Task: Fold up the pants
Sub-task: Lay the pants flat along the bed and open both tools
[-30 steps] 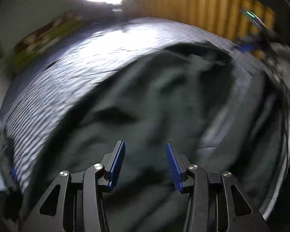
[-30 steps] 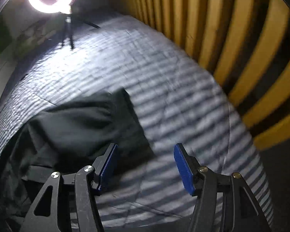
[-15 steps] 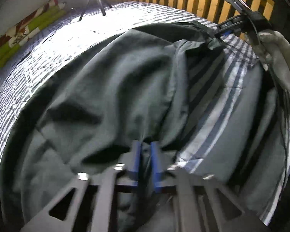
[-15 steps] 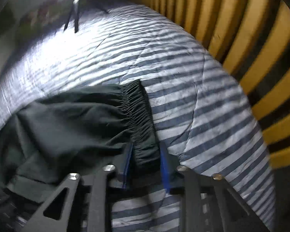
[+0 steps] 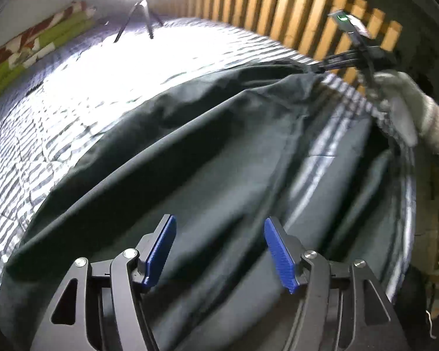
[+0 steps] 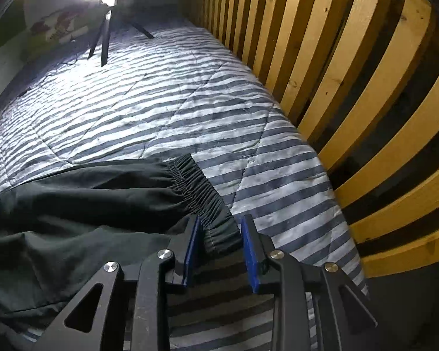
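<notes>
Dark green-black pants (image 5: 219, 152) lie spread over a striped bedspread (image 5: 73, 102). My left gripper (image 5: 219, 219) hovers above the middle of the cloth. Its jaws are opening, and nothing sits between the blue pads. In the right wrist view the pants (image 6: 73, 204) end in a gathered elastic band (image 6: 196, 187). My right gripper (image 6: 221, 219) has the near corner of that band between its pads and grips it, though the jaws are easing open. The left wrist view shows the right gripper (image 5: 322, 65) at the far right end of the pants, held by a gloved hand (image 5: 409, 117).
A wall of wooden slats (image 6: 336, 73) runs along the right side of the bed. A ring light on a tripod (image 6: 102, 29) stands at the far end. A green and red item (image 5: 29, 49) lies along the far left edge.
My left gripper closed on a fold of the pants half a second ago and has since let go and opened wide. My right gripper closed around the elastic band and stays on it.
</notes>
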The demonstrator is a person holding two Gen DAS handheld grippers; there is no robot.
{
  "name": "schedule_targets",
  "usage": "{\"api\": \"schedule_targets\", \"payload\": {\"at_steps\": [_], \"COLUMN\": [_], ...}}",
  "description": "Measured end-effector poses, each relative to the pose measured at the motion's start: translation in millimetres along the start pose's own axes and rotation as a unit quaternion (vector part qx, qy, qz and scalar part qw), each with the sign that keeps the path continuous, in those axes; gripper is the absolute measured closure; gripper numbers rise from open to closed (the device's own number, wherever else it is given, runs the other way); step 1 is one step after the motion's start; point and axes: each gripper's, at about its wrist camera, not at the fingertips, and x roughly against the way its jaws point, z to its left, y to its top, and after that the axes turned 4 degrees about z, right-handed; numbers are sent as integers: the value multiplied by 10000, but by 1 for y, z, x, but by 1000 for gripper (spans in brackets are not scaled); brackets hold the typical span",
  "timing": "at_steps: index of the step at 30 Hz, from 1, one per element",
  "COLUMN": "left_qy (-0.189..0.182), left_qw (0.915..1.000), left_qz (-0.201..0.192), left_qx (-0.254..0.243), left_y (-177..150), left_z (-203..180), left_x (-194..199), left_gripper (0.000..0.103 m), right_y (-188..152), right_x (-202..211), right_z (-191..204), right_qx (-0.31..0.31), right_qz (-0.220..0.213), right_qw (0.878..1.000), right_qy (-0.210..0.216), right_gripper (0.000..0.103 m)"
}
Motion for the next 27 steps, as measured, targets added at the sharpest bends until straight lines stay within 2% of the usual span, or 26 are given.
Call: {"api": "schedule_targets", "payload": {"at_steps": [2, 3, 4, 6, 9, 13, 15, 17, 19, 20, 21, 22, 24, 27], "left_qy": [-610, -718, -578, -791, -566, -312, -196, -203, -391, -346, -254, -298, -265, -109], "left_qw": [9959, 9946, 9955, 9920, 9949, 9993, 9997, 9996, 9987, 9986, 9986, 9979, 9970, 9991], "left_qz": [638, 743, 660, 781, 472, -30, -119, 33, 329, 396, 308, 344, 380, 88], "left_qx": [175, 107, -350, -591, -689, -200, 46, 172, 92, -87, -357, -461, -615, -403], "left_y": [-11, -18, -27, -35, -37, -12, -5, -3, -4, -11, -17, -20, -24, -24], "left_z": [1, -7, -23, -36, -39, -13, 0, 11, 6, -3, -15, -21, -32, -31], "left_x": [-23, -27, -21, -14, 10, 26, 20, -1, -25, -29, -27, -26, -23, 0], "left_gripper": [38, 37, 36, 36, 36, 35, 35, 35, 36, 34, 30, 24, 24, 24], "right_y": [0, 0, -1, 0, 7, 26, 33, 32, 27, 24, 22, 23, 30, 35], "right_x": [-11, -16, -19, -11, 16, 35, 30, 13, -3, -12, -24, -39, -44, -42], "right_z": [3, 4, 3, 1, 8, 44, 72, 107, 133, 144, 150, 155, 149, 131], "right_qx": [76, 121, 140, 109, -19, 36, 242, 577, 872, 988, 1049, 1047, 757, 228], "right_qz": [274, 449, 521, 340, -240, -588, -445, -106, 79, 143, 229, 273, -12, 49], "right_qw": [9992, 9979, 9969, 9963, 9987, 9975, 9959, 9927, 9905, 9903, 9908, 9926, 9966, 9984], "right_qy": [-266, -447, -581, -776, -445, 384, 746, 1055, 1060, 969, 829, 550, 313, 508], "right_gripper": [74, 65, 55, 51, 51, 51, 51, 51, 51, 51, 51, 45, 41, 41]}}
